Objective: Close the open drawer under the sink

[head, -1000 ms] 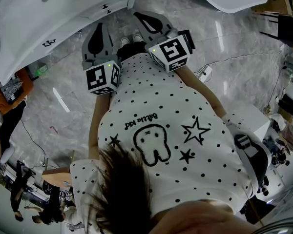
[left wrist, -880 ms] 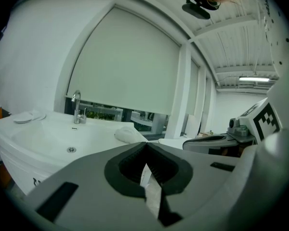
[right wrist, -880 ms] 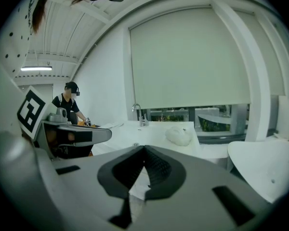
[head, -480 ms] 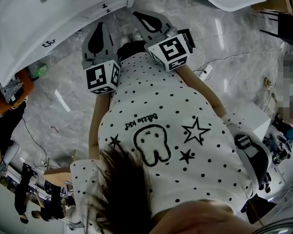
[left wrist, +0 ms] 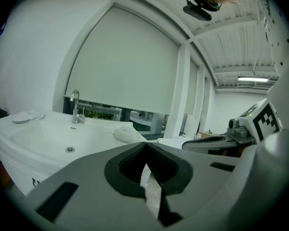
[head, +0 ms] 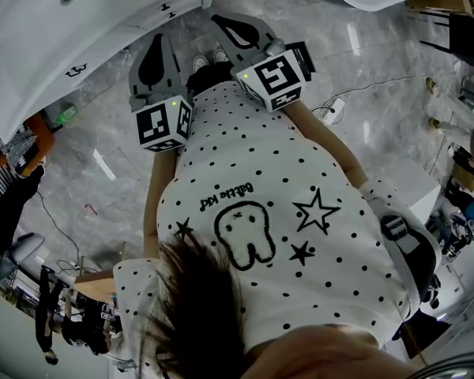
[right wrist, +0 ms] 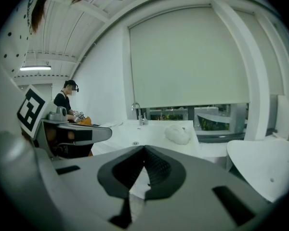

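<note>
Left tool [head: 159, 44], right tool [head: 225, 24] alongside, both closed, facing sink [head: 31, 46]

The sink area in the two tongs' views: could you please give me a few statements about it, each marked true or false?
1. The left tongs are shut with nothing between them. True.
2. The right tongs grip a white cloth. False: they are shut and empty; the cloth lies on the sink's rim.
3. A faucet stands at the back of the sink. True.
4. The blind is rolled all the way up. False: it hangs down over most of the window, leaving only a strip at the bottom.
</note>
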Action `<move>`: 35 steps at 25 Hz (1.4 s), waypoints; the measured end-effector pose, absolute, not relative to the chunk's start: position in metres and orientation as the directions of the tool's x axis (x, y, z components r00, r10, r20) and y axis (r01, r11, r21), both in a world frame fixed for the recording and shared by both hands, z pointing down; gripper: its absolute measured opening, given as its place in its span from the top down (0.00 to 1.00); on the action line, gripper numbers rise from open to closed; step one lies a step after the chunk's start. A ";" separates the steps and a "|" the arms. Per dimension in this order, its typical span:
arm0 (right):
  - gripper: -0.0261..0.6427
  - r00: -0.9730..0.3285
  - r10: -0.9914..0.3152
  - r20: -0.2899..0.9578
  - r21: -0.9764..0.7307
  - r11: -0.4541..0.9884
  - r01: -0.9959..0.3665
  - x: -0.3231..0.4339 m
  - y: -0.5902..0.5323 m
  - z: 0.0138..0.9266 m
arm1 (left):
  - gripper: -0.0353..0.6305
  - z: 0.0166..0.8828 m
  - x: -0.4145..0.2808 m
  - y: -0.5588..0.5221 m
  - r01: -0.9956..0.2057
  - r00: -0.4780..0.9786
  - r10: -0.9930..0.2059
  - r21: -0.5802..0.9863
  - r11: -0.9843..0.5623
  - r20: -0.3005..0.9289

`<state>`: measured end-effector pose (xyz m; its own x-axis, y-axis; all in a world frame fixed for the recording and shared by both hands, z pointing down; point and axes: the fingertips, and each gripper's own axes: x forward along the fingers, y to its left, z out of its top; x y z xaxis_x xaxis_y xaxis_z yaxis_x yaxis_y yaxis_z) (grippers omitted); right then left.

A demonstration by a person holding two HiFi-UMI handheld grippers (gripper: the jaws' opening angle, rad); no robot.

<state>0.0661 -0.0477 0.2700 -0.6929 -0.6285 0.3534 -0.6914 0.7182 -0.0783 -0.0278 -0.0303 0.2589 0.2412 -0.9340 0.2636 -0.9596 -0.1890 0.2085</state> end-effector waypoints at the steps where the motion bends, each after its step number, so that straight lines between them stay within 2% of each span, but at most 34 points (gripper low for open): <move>1: 0.94 -0.693 -0.628 0.354 -0.078 0.718 -0.691 0.066 -0.048 0.270 | 0.94 0.258 -0.028 -0.031 -0.960 0.238 -0.937 0.207 -0.187 0.257; 35: 0.94 -0.688 -0.628 0.363 -0.085 0.713 -0.696 0.068 -0.048 0.271 | 0.94 0.257 -0.033 -0.030 -0.960 0.221 -0.941 0.225 -0.165 0.257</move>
